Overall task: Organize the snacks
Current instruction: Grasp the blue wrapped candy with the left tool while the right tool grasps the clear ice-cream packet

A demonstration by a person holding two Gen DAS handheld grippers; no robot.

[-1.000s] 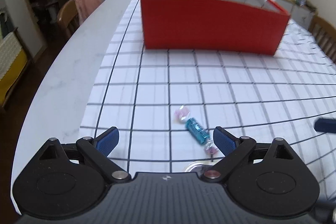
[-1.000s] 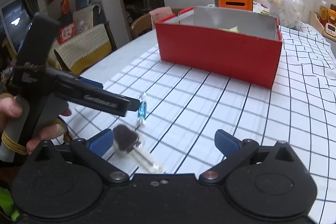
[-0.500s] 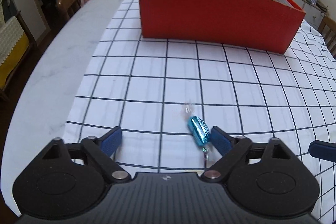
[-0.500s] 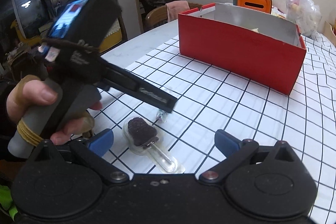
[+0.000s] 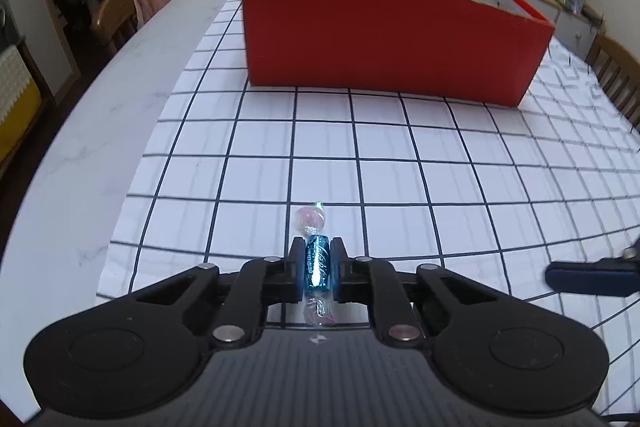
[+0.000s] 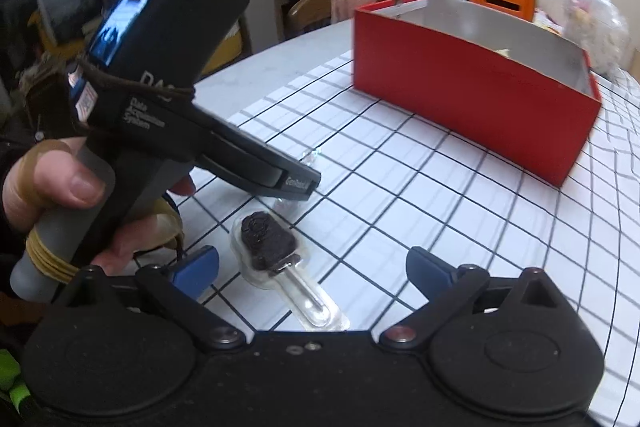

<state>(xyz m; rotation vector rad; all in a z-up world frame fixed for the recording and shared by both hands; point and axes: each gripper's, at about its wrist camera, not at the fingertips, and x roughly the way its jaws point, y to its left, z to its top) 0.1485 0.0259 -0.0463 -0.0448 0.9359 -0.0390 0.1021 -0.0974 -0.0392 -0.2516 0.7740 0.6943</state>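
Two grippers: our left gripper is clamped across the candy, whose long axis runs forward toward the box straight ahead. Our right gripper gapes apart, the lolly lying on the cloth between its fingers.

Candy between the left tongs on the tablecloth, box well behind it.
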